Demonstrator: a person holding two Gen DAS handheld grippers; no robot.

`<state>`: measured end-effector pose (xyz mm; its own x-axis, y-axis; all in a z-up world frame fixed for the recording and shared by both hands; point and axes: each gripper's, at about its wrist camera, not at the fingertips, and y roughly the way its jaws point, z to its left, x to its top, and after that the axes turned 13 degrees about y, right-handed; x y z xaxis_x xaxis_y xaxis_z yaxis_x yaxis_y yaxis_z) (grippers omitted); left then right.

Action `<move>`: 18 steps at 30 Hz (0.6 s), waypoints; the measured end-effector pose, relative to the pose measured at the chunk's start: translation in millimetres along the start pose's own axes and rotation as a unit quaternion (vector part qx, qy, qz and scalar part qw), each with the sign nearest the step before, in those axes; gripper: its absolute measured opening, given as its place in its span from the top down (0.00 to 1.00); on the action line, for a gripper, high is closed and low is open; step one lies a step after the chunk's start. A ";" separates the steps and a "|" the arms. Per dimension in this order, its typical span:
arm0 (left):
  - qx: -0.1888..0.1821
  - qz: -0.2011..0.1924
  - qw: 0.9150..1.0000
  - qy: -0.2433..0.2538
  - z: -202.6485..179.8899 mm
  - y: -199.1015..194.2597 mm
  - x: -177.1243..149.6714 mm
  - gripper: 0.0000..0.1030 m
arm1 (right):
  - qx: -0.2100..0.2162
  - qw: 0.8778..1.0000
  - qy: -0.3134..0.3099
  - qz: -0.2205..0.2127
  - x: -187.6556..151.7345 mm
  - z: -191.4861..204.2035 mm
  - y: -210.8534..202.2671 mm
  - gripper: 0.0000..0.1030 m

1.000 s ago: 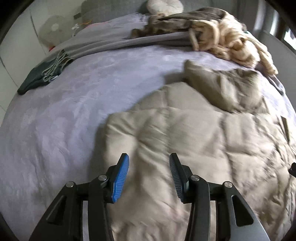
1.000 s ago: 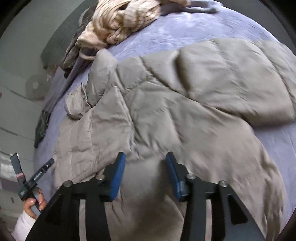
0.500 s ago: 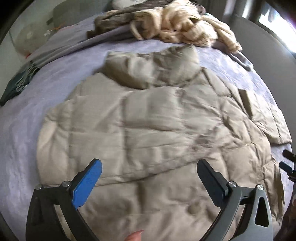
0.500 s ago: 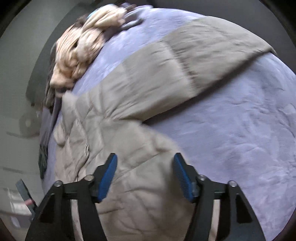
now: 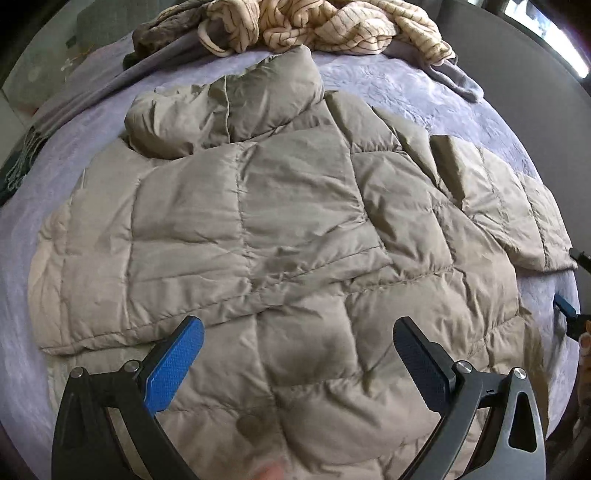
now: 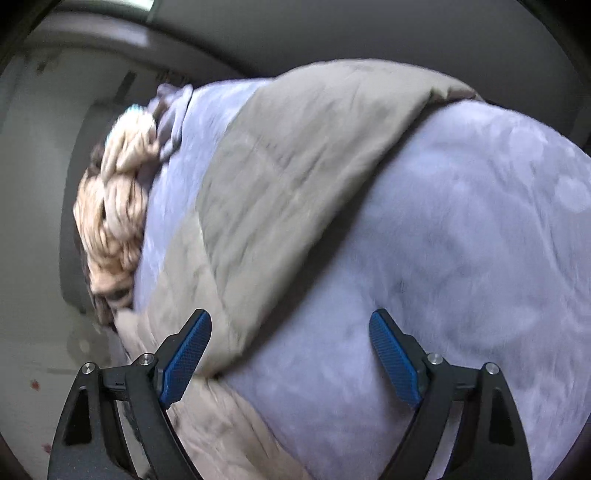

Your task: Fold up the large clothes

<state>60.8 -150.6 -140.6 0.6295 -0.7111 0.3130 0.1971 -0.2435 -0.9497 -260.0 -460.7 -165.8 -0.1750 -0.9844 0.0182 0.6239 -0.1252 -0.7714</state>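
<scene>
Quilted beige puffer jacket point(image 5: 280, 236) spread flat on the lavender bed point(image 5: 424, 88); striped garment point(image 5: 325, 26) heaped beyond its collar. Left claw point(image 5: 295, 354) spread, empty, above the hem. Right claw point(image 6: 290, 354) spread, empty, beside the outstretched sleeve point(image 6: 295, 177). Judged step: sleeve fold; next, pinch the cuff and carry it inward. No legible writing.

The puffer jacket point(image 5: 280, 236) is being viewed from close above by the left wrist camera, faced toward the striped garment point(image 5: 325, 26). The bedspread point(image 6: 443, 240) is being viewed by the right wrist camera, rolled sideways and blurred. The jacket point(image 6: 280, 177) is being shared by both views.
</scene>
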 end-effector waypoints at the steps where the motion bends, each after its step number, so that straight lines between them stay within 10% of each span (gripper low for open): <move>1: 0.000 0.002 1.000 0.000 -1.5 1.0 0.8 0.00 | 0.011 1.000 0.007 -0.005 6.5 -0.4 -0.7 0.13; 18: 0.004 -0.009 1.000 -0.020 -8.8 -10.5 9.4 0.00 | 0.182 0.971 0.152 -0.020 95.8 -6.2 -4.0 0.12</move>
<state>58.0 -160.5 -127.5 0.6549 -0.6798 0.3303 0.2155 -0.2509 -0.9437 -283.9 -553.8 -164.8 -0.3869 -0.9029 -0.1873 0.8301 -0.2525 -0.4972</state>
